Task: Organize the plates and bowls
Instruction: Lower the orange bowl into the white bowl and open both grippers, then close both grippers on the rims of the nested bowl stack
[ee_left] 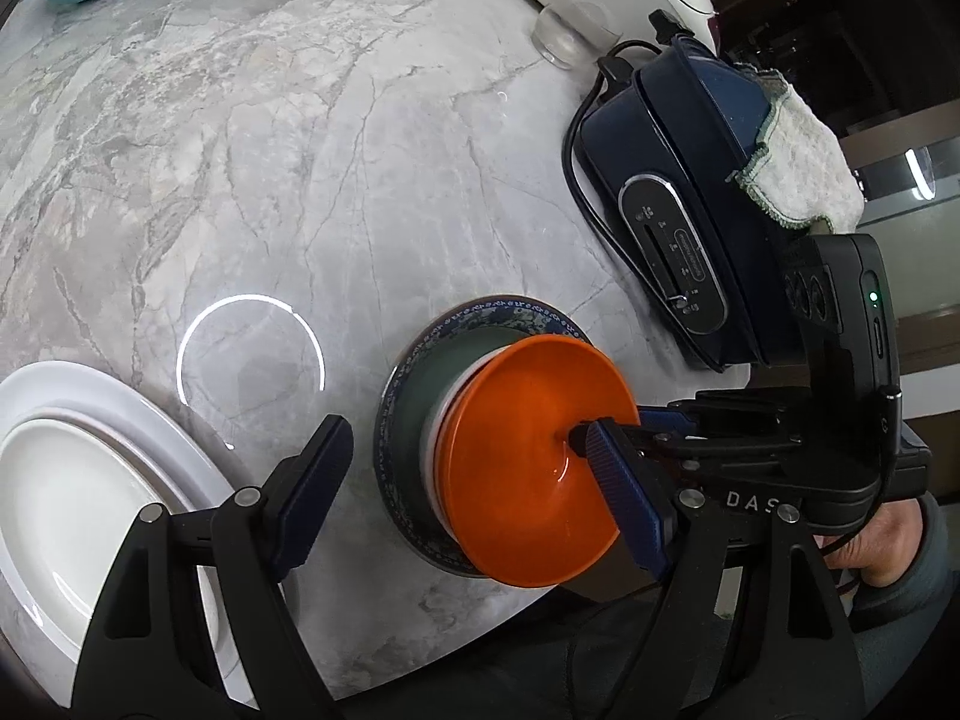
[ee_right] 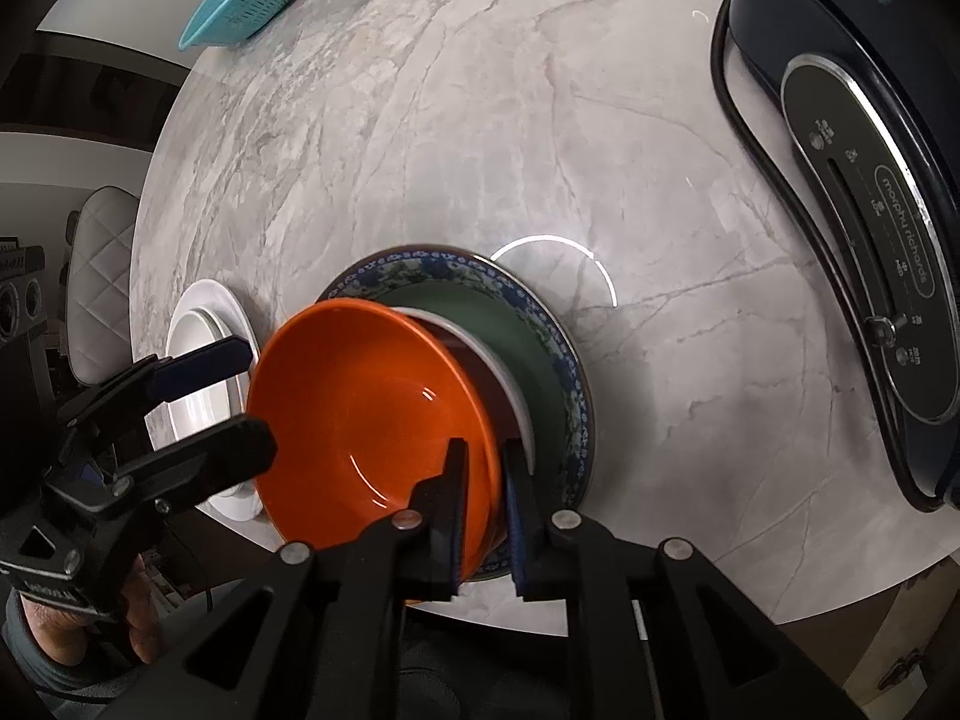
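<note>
- Right gripper (ee_right: 483, 516): jaws straddle the orange bowl (ee_right: 366, 414) rim, slightly parted, contact unclear.
- Left gripper (ee_left: 462, 492): wide open, empty.
- Bowl tops a stack on the patterned plate (ee_right: 540, 312), near the counter (ee_right: 420, 120) front edge.
- White plate (ee_left: 72, 468) lies beside.

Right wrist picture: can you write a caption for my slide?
Right gripper straddles the orange bowl's rim atop stacked plates, left gripper open beside it.
</note>
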A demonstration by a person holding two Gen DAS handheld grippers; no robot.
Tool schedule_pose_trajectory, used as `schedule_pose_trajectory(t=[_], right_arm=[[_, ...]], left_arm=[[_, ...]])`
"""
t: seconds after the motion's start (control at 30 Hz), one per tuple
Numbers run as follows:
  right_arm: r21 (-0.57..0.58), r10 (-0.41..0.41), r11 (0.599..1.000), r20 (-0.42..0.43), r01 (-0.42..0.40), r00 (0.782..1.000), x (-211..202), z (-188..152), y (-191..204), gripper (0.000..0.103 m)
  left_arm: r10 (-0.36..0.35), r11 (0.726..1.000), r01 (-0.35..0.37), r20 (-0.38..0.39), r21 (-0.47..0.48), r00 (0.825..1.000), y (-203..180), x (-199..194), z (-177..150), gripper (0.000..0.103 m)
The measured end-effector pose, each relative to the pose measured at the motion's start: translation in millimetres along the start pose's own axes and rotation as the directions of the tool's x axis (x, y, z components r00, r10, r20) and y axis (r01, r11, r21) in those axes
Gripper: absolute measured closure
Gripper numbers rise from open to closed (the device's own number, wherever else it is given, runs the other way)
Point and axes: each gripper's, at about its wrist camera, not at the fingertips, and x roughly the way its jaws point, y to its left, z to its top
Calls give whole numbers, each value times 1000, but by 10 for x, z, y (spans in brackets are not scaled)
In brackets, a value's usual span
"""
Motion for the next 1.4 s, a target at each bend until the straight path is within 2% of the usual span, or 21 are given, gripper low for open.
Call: schedule_pose_trajectory(t=[0.1,0.23,0.37,0.57,0.73,0.87,0.97,1.0,1.13,1.23,1.4], right_arm=[[-10,21,1000,7,-21,1000,-34,-15,45,60],[-26,27,999,18,-26,999,-64,-24,97,48],[-83,8,997,24,-6,1000,-64,-37,170,45],[-201,-116,972,50,124,992,-66,-93,341,43],[-198,-93,975,55,103,994,-75,-90,302,42],[-193,-44,979,101,63,994,-206,-121,243,41],[-202,-56,976,141,84,988,-322,-171,180,41],[-199,-71,975,148,100,987,-343,-189,136,46],[-170,-120,975,146,144,982,-331,-205,-21,78],[-168,-127,974,139,150,982,-284,-201,-68,85],[-179,-121,973,139,145,983,-214,-189,-69,86]], left_arm=[[5,1000,-4,3,-15,1000,64,-41,3,24],[1,1000,-1,5,-27,1000,123,-61,6,24],[5,999,-5,4,-54,1000,180,-57,4,24],[12,997,-12,-1,-75,1000,260,-46,-6,24],[14,997,-14,-2,-82,1000,268,-50,-22,24],[25,996,-25,-1,-90,1000,307,-74,-42,24],[43,994,-44,-10,-100,999,359,-69,-65,24],[47,994,-48,-13,-101,999,374,-66,-74,24],[70,993,-72,-29,-94,997,409,-32,-104,24],[79,993,-82,-42,-87,996,405,8,-119,24],[75,994,-79,-58,-73,995,401,55,-144,24]])
